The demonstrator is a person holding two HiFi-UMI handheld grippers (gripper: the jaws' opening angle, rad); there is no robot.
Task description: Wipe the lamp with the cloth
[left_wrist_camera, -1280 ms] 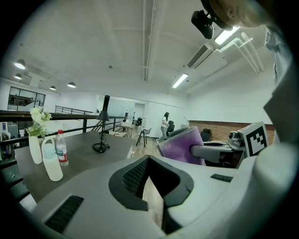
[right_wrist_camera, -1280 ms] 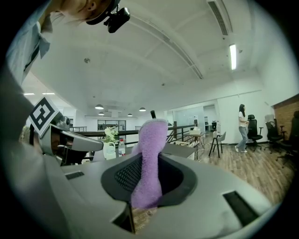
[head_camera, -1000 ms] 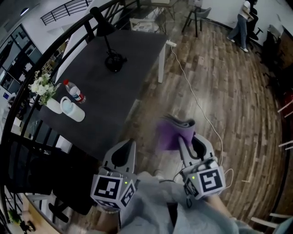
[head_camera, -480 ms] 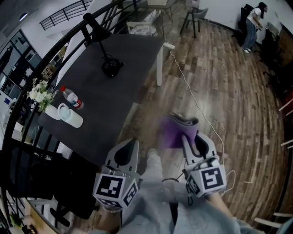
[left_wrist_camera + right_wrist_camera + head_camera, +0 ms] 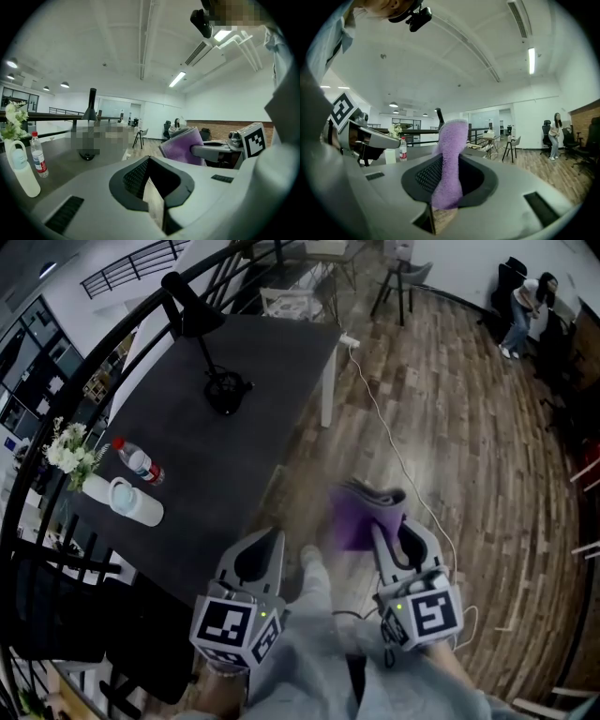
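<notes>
A black desk lamp (image 5: 214, 343) stands on the far part of the dark table (image 5: 253, 399); its head (image 5: 178, 292) points left. My right gripper (image 5: 396, 542) is shut on a folded purple cloth (image 5: 360, 514), held over the wooden floor beside the table; the same cloth (image 5: 450, 161) stands up between the jaws in the right gripper view. My left gripper (image 5: 255, 559) hangs at the table's near corner with its jaws together and nothing between them. In the left gripper view the lamp (image 5: 90, 124) shows far off and the cloth (image 5: 183, 145) sits to the right.
A water bottle (image 5: 136, 460), a white jug (image 5: 127, 502) and a vase of white flowers (image 5: 70, 456) stand on the table's left side. A white cable (image 5: 394, 446) runs across the floor. A railing (image 5: 84, 352) curves behind the table. A person (image 5: 530, 301) stands far right.
The view has drifted forward a little; the lamp and bottle have slid left and down in the head view. Both grippers keep their hold and pose.
</notes>
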